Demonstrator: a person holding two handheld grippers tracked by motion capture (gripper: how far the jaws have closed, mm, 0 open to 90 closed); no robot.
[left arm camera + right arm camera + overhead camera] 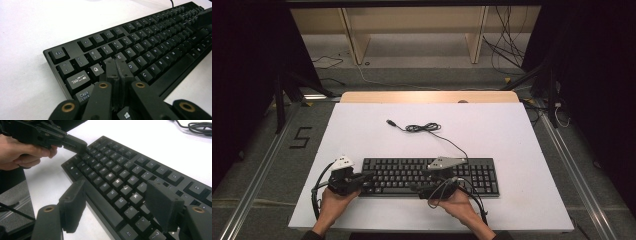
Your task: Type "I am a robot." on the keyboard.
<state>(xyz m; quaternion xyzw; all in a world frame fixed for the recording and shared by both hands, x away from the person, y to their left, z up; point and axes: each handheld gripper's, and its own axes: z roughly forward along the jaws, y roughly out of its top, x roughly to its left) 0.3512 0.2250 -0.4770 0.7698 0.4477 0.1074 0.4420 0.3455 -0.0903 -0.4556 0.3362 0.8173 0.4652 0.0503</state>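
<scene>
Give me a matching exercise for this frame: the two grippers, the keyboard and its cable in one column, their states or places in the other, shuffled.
Things:
1. left gripper
2. right gripper
3. keyboard
4. cable

States or places:
A. lies partly coiled on the white table, beyond the keys
B. jaws shut, tips over the keys near Q and E
C. jaws open, nothing between them, over the right-hand letter keys
D. black, flat on the table in front of the person

Pairs: 1-B, 2-C, 3-D, 4-A

A white table (522,150) is carrying a black keyboard (482,172) lying near its front edge, its black cable (424,128) trailing in a loose coil toward the back.
</scene>
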